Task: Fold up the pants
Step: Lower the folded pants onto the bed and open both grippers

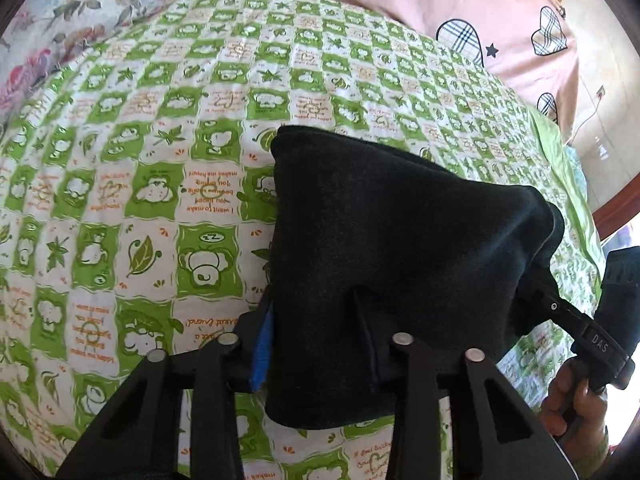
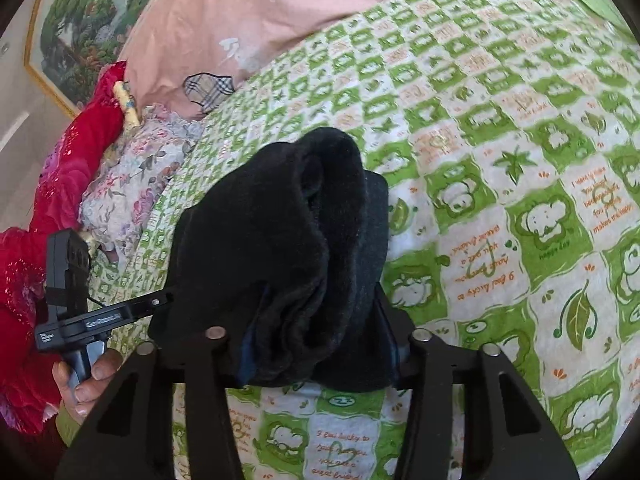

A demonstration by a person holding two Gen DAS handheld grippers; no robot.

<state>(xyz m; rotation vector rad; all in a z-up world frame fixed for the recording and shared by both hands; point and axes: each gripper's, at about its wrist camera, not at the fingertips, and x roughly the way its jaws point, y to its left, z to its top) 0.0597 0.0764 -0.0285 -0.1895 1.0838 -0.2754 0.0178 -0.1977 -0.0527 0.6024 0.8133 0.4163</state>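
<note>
**Both claws pinching the black pants above the bed**

Nearest my left wrist camera, the left gripper (image 1: 320,344) has its fingers pressed onto a bunch of the black pants (image 1: 392,248); a blue finger pad (image 1: 262,354) shows at the cloth's left edge, and the fabric hangs down past the linkage. The pants are bundled into a thick dark mass held off the green checked bedsheet (image 1: 140,200), with one corner reaching up and away from me.

At the right edge of this view I see the right gripper (image 1: 538,286) coming in from the side, its tip buried in the cloth's far corner, with the hand (image 1: 572,404) on its grip below.

From the right wrist camera, the right gripper (image 2: 320,340) is likewise clamped on the pants (image 2: 288,240), which pile up in soft rolled folds between its fingers. To the left the left gripper (image 2: 160,302) reaches in and meets the fabric's edge, held by the left hand (image 2: 86,380).

Beyond the pants the bedsheet (image 2: 500,160) spreads wide. Further off lie a floral pillow (image 2: 128,184), a red cloth (image 2: 48,208), and a pink duvet (image 2: 248,20) with plaid hearts. A framed landscape picture (image 2: 80,32) hangs on the wall behind.
</note>
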